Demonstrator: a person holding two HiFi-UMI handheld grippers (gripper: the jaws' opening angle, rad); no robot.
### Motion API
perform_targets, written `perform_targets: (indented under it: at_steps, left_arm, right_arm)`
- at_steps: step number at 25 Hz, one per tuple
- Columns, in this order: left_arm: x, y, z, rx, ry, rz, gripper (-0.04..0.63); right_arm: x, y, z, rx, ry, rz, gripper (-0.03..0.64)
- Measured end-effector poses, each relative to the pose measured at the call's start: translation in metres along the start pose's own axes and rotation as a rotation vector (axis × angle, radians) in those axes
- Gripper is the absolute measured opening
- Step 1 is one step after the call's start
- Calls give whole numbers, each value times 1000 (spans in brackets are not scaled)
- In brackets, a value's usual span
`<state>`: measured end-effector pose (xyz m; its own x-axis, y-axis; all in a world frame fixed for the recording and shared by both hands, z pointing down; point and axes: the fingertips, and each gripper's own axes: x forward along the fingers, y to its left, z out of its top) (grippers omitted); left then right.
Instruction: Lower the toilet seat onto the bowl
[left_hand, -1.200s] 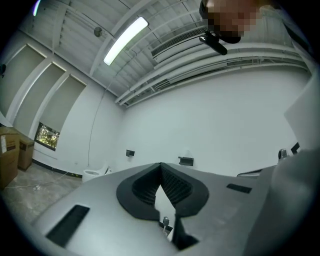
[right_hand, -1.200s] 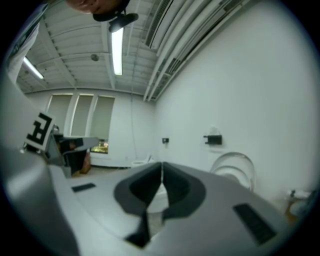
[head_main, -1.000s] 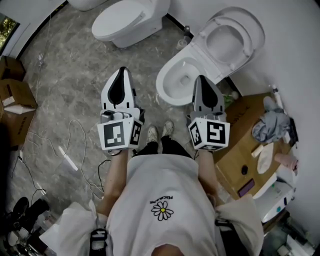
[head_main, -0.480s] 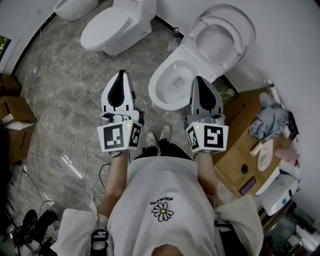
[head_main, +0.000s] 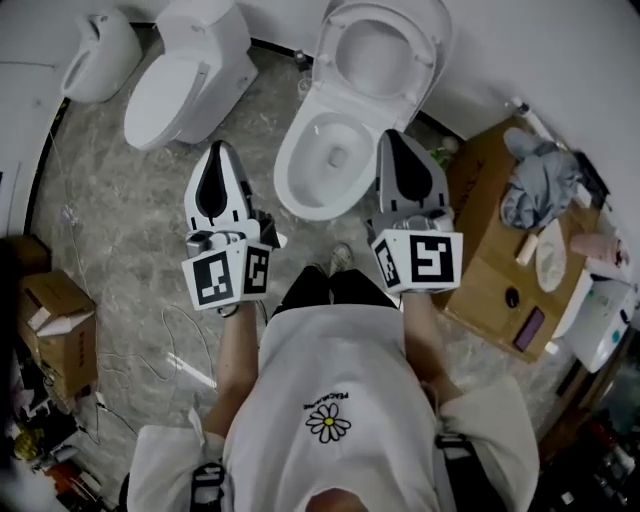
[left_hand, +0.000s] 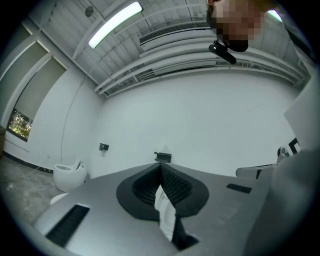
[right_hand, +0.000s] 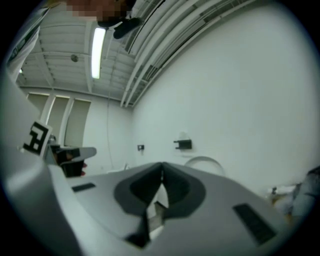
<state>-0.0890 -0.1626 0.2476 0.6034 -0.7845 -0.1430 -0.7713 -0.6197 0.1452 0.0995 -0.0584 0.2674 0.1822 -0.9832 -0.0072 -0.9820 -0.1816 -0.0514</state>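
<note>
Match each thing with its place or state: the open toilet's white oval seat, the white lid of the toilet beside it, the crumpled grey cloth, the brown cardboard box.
1 white oval seat of the open toilet
2 white lid of the toilet beside it
3 crumpled grey cloth
4 brown cardboard box

A on the floor, left
B raised upright
C on the brown surface, right
D lowered shut

Pairs: 1-B, 2-D, 3-C, 4-A

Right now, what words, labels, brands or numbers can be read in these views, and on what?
Shirt print: one short line above the daisy, upside down in the head view, too small to read.
Cubes on left gripper and right gripper: square black-and-white markers, no words.
No other text readable in any view.
</note>
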Motion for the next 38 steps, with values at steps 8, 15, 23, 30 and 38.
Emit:
perform_targets:
  at_steps: [8, 15, 23, 30, 38]
  left_arm:
    - [43, -54, -15, -43, -1, -194, 25]
    - [80, -77, -22, -67, 69, -368, 25]
    - [123, -70, -6, -57, 94, -588, 26]
    - [127, -58, -17, -6, 142, -601, 26]
    - [146, -51, -25, 11, 157, -574, 28]
  right_arm:
    - [-27, -54, 7, 2, -38, -222, 29]
    - [-44, -63, 19, 9, -67, -448, 29]
    - [-32, -27, 37, -18, -84, -671, 29]
    - [-21, -14, 28, -20, -56, -700, 29]
    - [7, -23, 17, -2, -31, -657, 31]
